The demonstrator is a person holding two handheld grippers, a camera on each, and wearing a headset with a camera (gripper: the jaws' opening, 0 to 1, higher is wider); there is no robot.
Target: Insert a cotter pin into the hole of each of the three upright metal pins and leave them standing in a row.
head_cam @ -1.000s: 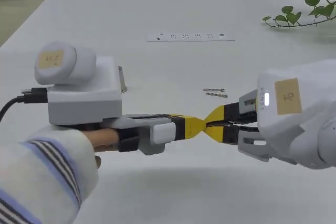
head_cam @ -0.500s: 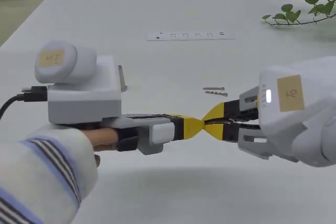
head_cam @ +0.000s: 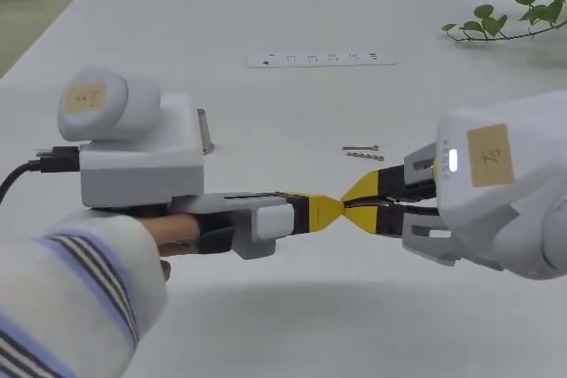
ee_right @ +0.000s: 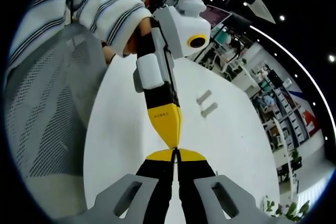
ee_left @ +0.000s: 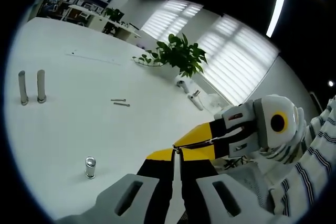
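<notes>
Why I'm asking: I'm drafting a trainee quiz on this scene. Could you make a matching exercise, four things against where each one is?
Things:
1. cotter pins
2. power strip
3. plant
4. left gripper

Places:
A. at the far right of the table
B. jaws shut, tip to tip with the right gripper, above the table
C. lying side by side on the table, just beyond the gripper tips
D. lying far across the table, near the middle

Pairs: 1-C, 2-D, 3-A, 4-B.
</notes>
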